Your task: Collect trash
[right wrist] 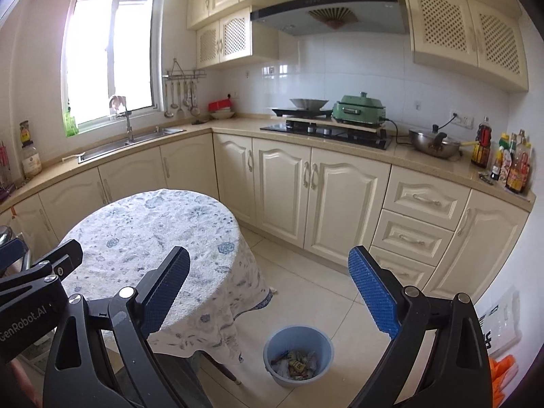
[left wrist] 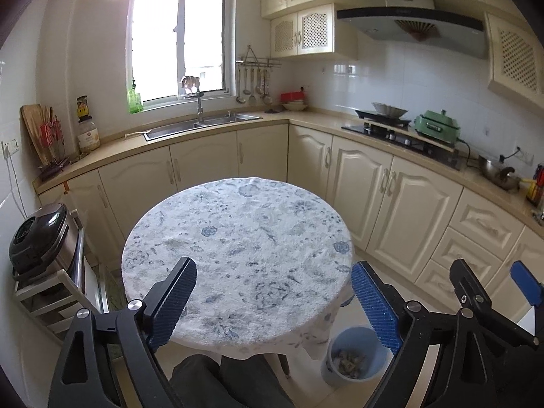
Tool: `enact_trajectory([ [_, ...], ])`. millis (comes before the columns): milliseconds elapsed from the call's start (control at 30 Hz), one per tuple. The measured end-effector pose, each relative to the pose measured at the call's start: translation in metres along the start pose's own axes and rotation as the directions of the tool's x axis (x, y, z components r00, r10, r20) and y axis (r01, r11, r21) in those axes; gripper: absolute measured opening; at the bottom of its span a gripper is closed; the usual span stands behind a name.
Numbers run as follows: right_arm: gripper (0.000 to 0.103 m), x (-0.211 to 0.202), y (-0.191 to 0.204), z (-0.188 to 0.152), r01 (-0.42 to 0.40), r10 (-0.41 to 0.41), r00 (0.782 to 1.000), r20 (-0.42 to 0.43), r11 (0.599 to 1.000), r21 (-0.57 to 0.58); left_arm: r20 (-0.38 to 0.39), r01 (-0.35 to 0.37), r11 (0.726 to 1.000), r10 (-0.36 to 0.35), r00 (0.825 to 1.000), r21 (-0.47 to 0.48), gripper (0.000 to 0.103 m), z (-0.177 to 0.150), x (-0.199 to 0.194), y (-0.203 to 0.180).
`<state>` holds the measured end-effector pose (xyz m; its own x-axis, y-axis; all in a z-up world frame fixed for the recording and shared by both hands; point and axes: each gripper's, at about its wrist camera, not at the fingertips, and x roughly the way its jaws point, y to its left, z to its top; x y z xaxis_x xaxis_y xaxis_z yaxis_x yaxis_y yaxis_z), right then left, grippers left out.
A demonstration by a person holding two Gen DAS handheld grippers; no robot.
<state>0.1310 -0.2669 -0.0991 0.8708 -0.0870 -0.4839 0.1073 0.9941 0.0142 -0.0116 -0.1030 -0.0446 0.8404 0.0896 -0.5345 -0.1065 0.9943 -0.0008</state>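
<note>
A round table under a blue-flowered white cloth point(left wrist: 238, 238) fills the middle of the left wrist view and lies at the left of the right wrist view point(right wrist: 153, 234). A light blue bin point(right wrist: 298, 355) stands on the floor by the table's right side, with crumpled paper trash point(right wrist: 299, 365) inside; it also shows in the left wrist view point(left wrist: 350, 353). My left gripper point(left wrist: 273, 297) is open and empty above the table's near edge. My right gripper point(right wrist: 268, 292) is open and empty, high above the floor near the bin.
Cream cabinets and a beige counter run along the back and right, with a sink point(left wrist: 200, 125), a stove point(right wrist: 326, 132) and a green cooker point(right wrist: 360, 108). A rice cooker point(left wrist: 40, 238) sits on a rack at left. Plastic bags point(right wrist: 499, 326) lie at right.
</note>
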Motion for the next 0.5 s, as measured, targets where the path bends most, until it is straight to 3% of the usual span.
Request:
enact_trajectory([
  [500, 0.096, -0.028, 0.000, -0.001, -0.012, 0.011, 0.998, 0.056, 1.000, 0.012, 0.071, 0.011, 1.000, -0.010, 0.997, -0.013, 0.095, -0.018, -0.033, 0.018],
])
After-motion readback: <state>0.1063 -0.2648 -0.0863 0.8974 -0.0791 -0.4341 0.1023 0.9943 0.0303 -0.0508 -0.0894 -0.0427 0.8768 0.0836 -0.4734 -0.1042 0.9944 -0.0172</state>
